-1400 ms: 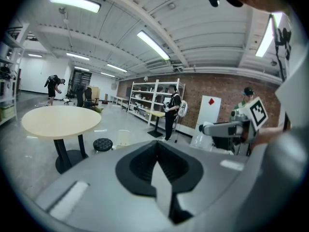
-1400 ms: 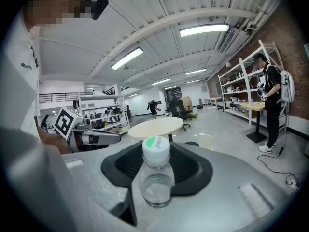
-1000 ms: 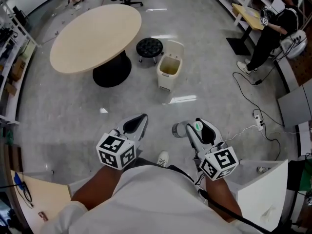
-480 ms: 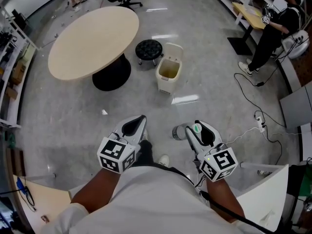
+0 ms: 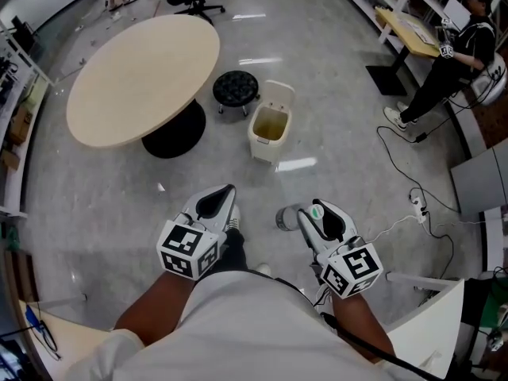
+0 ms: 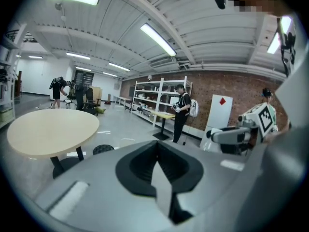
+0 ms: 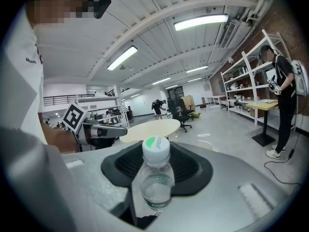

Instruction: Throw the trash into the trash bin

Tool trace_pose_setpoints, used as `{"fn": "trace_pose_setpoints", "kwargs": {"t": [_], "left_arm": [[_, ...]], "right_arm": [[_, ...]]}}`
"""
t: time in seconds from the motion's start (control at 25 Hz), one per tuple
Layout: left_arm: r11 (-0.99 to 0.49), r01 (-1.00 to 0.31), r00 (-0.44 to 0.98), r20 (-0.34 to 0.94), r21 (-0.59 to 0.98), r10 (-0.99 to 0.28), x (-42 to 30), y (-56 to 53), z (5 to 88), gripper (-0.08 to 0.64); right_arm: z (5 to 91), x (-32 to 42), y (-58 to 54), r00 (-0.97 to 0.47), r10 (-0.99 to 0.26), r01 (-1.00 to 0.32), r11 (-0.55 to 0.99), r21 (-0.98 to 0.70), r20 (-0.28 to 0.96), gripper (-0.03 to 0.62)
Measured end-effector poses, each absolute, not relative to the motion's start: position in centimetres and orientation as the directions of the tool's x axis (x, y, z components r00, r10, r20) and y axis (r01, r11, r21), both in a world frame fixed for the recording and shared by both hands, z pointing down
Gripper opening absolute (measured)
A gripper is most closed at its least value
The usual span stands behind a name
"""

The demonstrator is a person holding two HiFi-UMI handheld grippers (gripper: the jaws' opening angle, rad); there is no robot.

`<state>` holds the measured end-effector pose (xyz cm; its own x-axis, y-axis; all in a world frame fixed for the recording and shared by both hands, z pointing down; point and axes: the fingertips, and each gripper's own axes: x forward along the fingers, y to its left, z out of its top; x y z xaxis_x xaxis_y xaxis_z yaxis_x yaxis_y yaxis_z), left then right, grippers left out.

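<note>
One bottle (image 7: 155, 180) is clamped between the jaws of my right gripper (image 5: 319, 219), with its white-and-green cap uppermost in that gripper's view. My left gripper (image 5: 216, 205) is closed on nothing. The open bin (image 5: 263, 147) stands on the floor well ahead of both, beside a black stool (image 5: 235, 88).

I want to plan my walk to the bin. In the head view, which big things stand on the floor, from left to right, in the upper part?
Left to right: round table → trash bin → standing person.
</note>
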<state>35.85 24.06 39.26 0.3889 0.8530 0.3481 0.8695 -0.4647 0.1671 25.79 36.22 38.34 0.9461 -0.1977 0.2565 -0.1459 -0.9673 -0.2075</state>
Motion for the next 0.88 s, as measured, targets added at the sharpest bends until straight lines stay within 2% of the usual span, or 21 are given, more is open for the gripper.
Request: {"fn": "trace_pose_setpoints", "kwargs": {"t": [0.36, 0.88], "left_arm": [[-0.433, 0.884, 0.349, 0.369, 0.176, 0.862, 43.3, 25.9, 39.7, 0.006], [-0.356, 0.911, 0.279, 0.323, 0.209, 0.904, 55.7, 28.7, 38.8, 0.006]], "right_arm": [[38.3, 33.2, 38.1, 0.945, -0.157, -0.096, -0.972, -0.214, 0.288, 0.161], [36.6, 44.5, 40.8, 0.949, -0.049, 0.002, -0.987, -0.162, 0.311, 0.161]]}}
